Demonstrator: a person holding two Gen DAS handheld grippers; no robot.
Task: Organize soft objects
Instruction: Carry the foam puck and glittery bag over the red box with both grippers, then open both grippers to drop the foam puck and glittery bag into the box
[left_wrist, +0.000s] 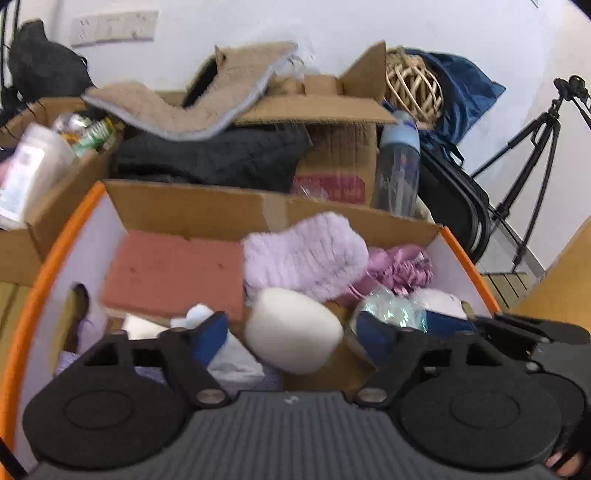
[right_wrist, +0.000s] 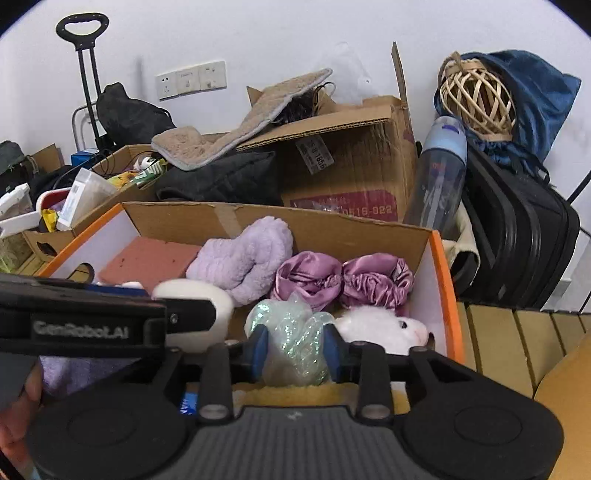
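Observation:
An orange-rimmed cardboard box (left_wrist: 469, 266) (right_wrist: 439, 266) holds soft things: a fluffy lilac cloth (left_wrist: 306, 254) (right_wrist: 243, 258), a pink sponge block (left_wrist: 173, 273) (right_wrist: 147, 258), two purple satin caps (right_wrist: 310, 277), a white plush toy (right_wrist: 380, 326). My left gripper (left_wrist: 291, 339) is open over the box. A cream foam lump (left_wrist: 293, 328) sits between its blue pads with a gap on each side. My right gripper (right_wrist: 296, 349) is low in the box. Its pads lie against both sides of an iridescent bubble bag (right_wrist: 295, 332), which bulges above them.
Behind the box stand a large carton (right_wrist: 351, 155) with a beige mat (right_wrist: 251, 118) draped on it, a black quilted cloth (right_wrist: 221, 181) and a water bottle (right_wrist: 439, 173). A black suitcase (right_wrist: 517, 236) and tripod (left_wrist: 532, 155) are at right, a cluttered carton (right_wrist: 92, 192) at left.

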